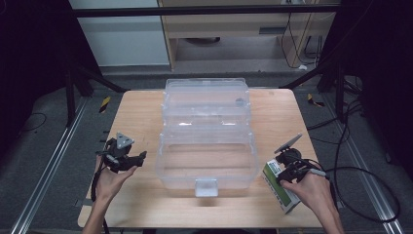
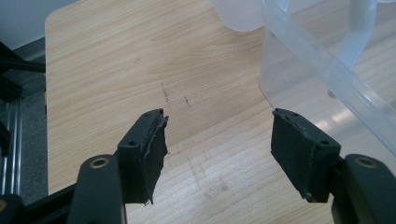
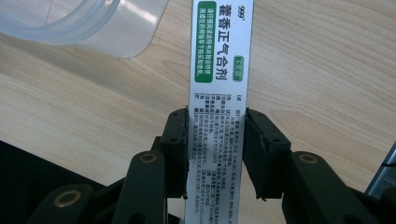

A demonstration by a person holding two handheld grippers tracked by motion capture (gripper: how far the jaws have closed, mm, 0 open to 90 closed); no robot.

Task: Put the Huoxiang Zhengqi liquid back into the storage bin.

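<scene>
Right hand-held gripper [image 1: 287, 171] clenched on a white-and-green box [image 1: 280, 187], near the right front corner of the bench [image 1: 141, 117] and just right of the clear plastic bin [image 1: 207, 146]. Seen in the right gripper view, box [image 3: 219, 93] standing narrow between the two black pads [image 3: 180, 149], both pressed flat against its long sides, green labels and small print facing the camera. Box lying on the wood, one end toward the bin, the other toward the bench's front edge. A curved clear corner of the bin [image 3: 84, 23] visible at the upper left of that view, apart from the box.

Left hand-held gripper [image 1: 124, 156] released, jaws spread wide with nothing between them, resting in the left hand [image 1: 109, 183] just left of the bin, above bare wood. In the left gripper view, gripper [image 2: 219, 144] pointing along the bench with the bin's wall [image 2: 308, 70] close to the right-hand jaw, not touching it. Left pad [image 2: 152, 158] frayed along its edge.

Bin open in the middle of the bench, lid swung back behind it toward the far edge, a latch tab [image 1: 206, 187] at the middle of its front wall. Cable [image 1: 360, 185] looping off the right side of the bench from the right hand-held gripper.
</scene>
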